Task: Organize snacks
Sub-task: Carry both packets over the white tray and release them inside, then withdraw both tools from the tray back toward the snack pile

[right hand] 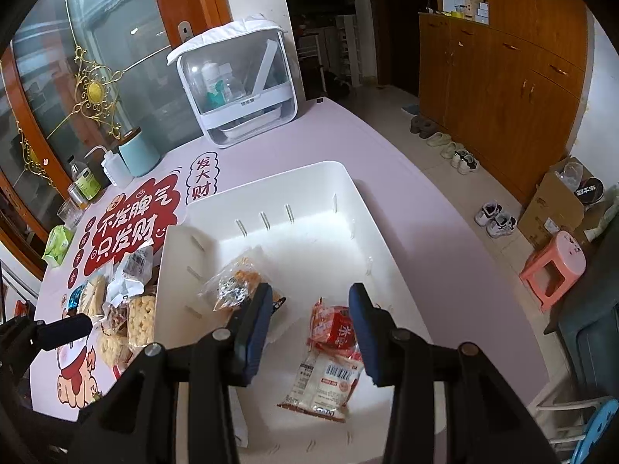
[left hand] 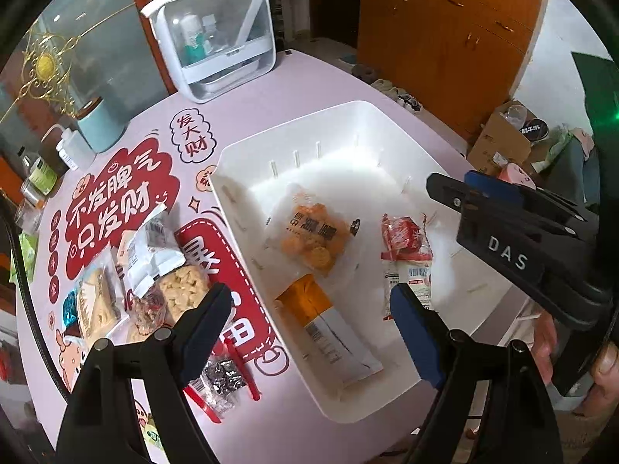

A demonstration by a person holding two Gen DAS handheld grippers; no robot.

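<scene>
**Snack sorting: roughly halfway, both grippers empty**

The left gripper (left hand: 309, 321) hangs spread wide over the near edge of the white bin (left hand: 387, 116), nothing between its fingers. The right gripper (right hand: 307, 328) is spread too and empty, hovering right above the red-and-white packet (right hand: 329, 371) lying inside the bin; in the left view its jaws look nearly together, but the right wrist view shows the gap plainly.

So far three snacks sit in the bin: that red-and-white packet, a clear bag of orange crackers (left hand: 313, 239), and a long orange-and-white pouch (left hand: 329, 328) by the near wall.

What's left looks like the pile (left hand: 131, 270) still on the pink surface (left hand: 309, 77) just left of the bin: pale puffed bars, a white wrapper, a blue foil piece, plus a small silver-and-red packet (left hand: 222, 382) near the left gripper. Probably five or six more trips, and the left gripper seems best placed for them.
</scene>
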